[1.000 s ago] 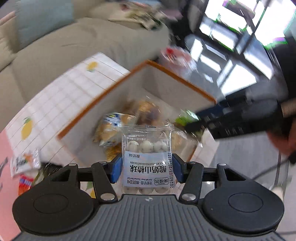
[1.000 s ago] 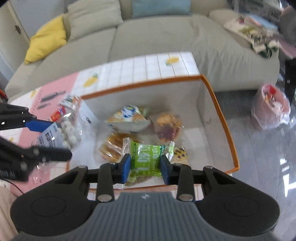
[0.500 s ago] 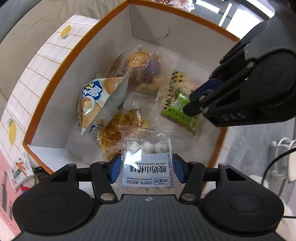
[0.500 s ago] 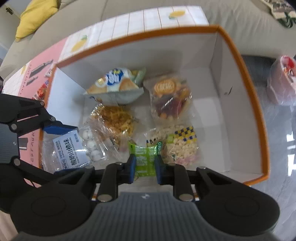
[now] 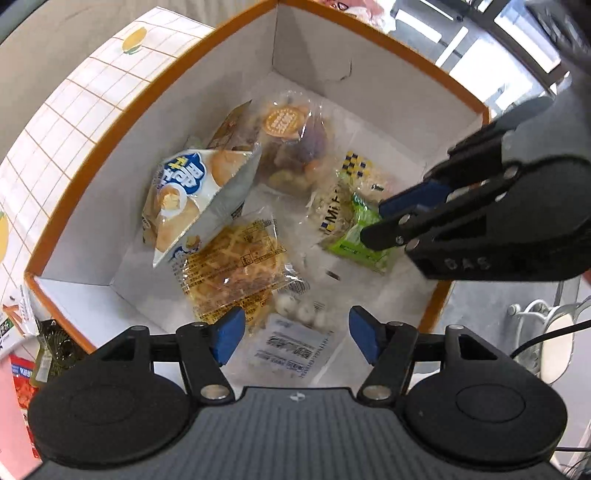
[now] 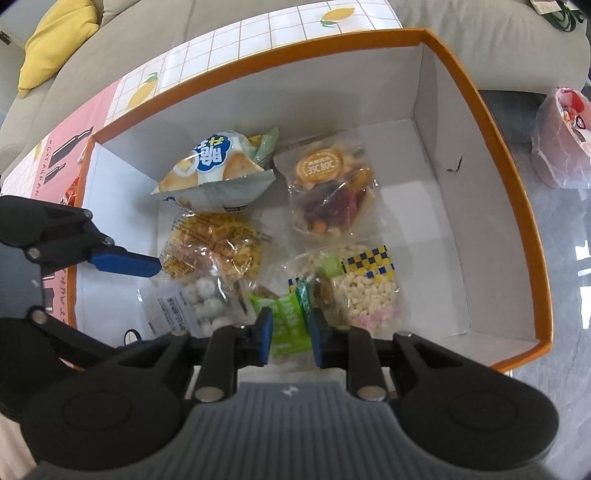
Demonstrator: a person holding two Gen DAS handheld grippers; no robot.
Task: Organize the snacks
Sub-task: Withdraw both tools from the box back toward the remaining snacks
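- Sofa cushions (image 6: 110, 48) and a tiled tablecloth with lemon prints (image 6: 280, 26) lie beyond both tongs, and an orange-rimmed white box (image 6: 476, 92) sits on that cloth under them.
- Left tongs (image 5: 295, 328) stand wide open, blue pads clear on either side of a clear pack of white coated balls (image 5: 295, 332), which lies on the box floor just ahead of and below them, touching the waffle pack (image 5: 236, 266).
- Right tongs (image 6: 290, 332) are closed on a green packet (image 6: 288, 321), held low over the near edge of the box floor, beside the checkered puffed-rice bag (image 6: 369, 288).
- By my judgement the step in hand is dropping snacks into the box: the left one looks already delivered, the right one not yet let go.
- Next move calls for spreading the right pads so the green packet settles in the gap, then lifting both tongs straight up so no pack catches on a pad.
- Left view alone shows loose snacks outside the box (image 5: 22, 332), to the left of those tongs, so more likely remains to gather.
- Right view alone shows the squeeze on the green packet between the pads, a pink plastic bag (image 6: 561, 144) on the floor far right, and the yellow pillow (image 6: 55, 40).
- Both views show the blue-and-white crisp bag (image 6: 218, 173) and the fruit pack with an orange label (image 6: 328, 188) farther in.
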